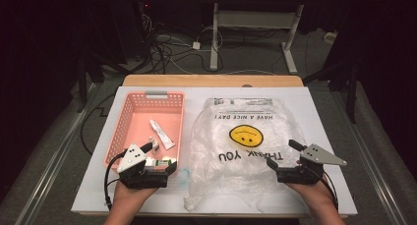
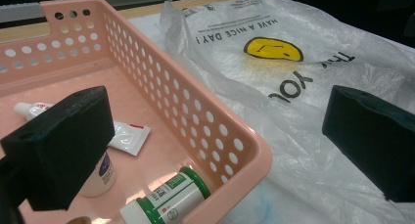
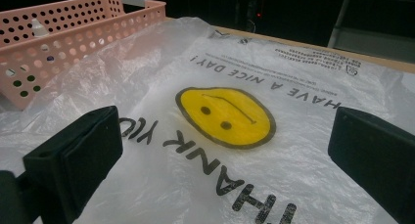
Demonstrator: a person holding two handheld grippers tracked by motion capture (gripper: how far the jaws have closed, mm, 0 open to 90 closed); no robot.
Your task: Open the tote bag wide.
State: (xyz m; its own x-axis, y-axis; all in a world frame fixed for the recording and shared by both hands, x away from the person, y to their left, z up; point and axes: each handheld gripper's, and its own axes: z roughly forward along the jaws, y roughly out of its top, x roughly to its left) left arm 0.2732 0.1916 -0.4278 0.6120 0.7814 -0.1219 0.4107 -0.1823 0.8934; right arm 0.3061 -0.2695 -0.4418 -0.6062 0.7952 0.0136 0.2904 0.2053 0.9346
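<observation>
A pink perforated basket (image 1: 129,122) (image 2: 205,121) (image 3: 58,48) stands on the left of the table. In it lie a white tube (image 1: 161,134) (image 2: 125,136), a white bottle with a green cap (image 1: 166,161) (image 2: 166,199) and a small white bottle (image 2: 100,172). To its right a clear plastic bag (image 1: 246,136) (image 2: 293,87) (image 3: 225,111) with a yellow smiley face lies flat. My left gripper (image 1: 160,157) (image 2: 215,145) is open and straddles the basket's near right wall. Over the bag's near right part my right gripper (image 1: 283,154) (image 3: 225,160) is open, holding nothing.
Basket and bag rest on a white board (image 1: 319,117) laid on a wooden table (image 1: 211,80). The bag's twisted handles (image 1: 189,201) reach the board's front edge. Beyond the table are loose floor cables (image 1: 167,48) and another desk's white legs (image 1: 214,38).
</observation>
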